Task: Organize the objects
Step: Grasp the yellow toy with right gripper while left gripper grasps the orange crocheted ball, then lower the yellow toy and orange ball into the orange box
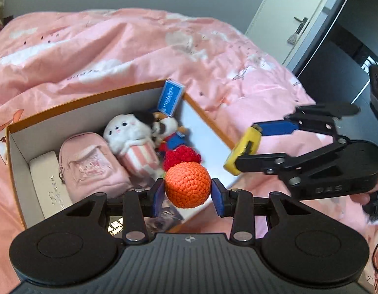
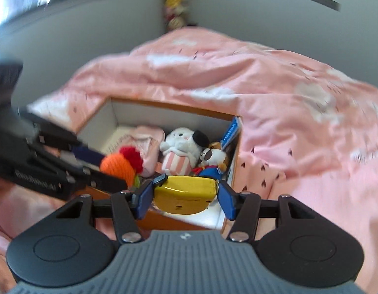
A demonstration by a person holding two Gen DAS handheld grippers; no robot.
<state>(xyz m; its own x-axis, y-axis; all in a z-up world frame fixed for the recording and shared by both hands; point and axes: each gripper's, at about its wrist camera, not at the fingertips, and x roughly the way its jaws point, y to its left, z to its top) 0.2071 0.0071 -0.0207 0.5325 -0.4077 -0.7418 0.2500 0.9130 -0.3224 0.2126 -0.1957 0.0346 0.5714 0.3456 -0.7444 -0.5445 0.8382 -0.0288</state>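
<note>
The box lies open-topped on the bed, so entry from above is free. Its left and middle are filled: a white case against the left wall, a pink pouch touching it, then plush toys, with a blue card box tilted in the far right corner. Bare floor shows only along the right wall. The crochet ball and yellow toy, each clamped in jaws, hang over that side, well apart.

A box is sitting on the bed, holding a case at its left, a pouch beside it, then plush toys — a card pack leaning in the far right corner.
</note>
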